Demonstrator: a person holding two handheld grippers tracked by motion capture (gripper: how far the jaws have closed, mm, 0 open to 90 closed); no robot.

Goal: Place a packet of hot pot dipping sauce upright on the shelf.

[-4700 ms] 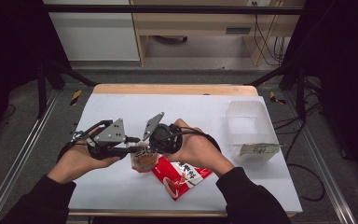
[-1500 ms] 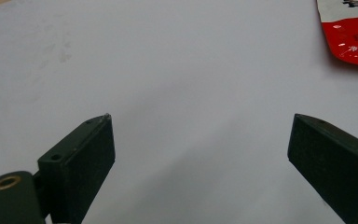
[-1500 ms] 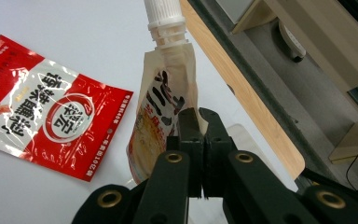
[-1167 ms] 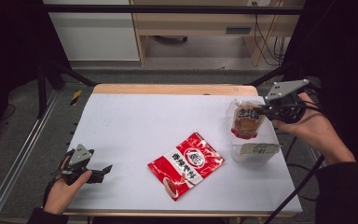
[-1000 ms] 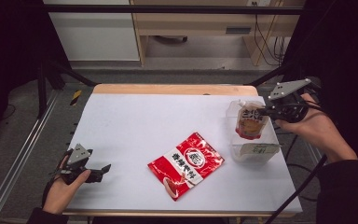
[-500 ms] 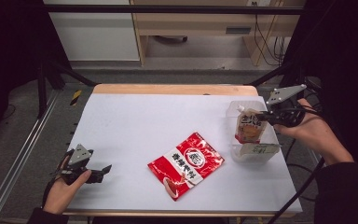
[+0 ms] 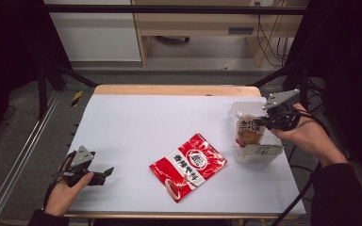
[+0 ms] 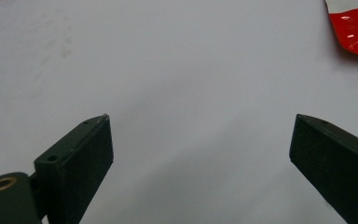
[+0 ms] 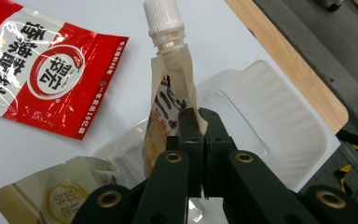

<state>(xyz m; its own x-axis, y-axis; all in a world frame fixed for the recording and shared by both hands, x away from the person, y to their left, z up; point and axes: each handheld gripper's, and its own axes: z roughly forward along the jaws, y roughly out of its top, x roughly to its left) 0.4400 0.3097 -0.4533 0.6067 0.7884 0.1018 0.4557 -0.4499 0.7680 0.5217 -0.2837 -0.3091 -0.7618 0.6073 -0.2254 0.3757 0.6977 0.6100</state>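
Glossy plastic spout pouch (image 9: 168,112), clear plastic tray (image 9: 279,121), matt white table (image 7: 146,122).

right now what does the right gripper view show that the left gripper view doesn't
Right gripper view: the right gripper, jaws shut on a beige spouted pouch with a white screw cap, held over a clear plastic tray; another pale pouch with a gold emblem lies at the tray's near edge, and the table's wooden edge shows.

Left gripper view: the left gripper, jaws wide apart with nothing between them.

Both: the white tabletop and the red and white printed snack packet, just a corner in the left gripper view.
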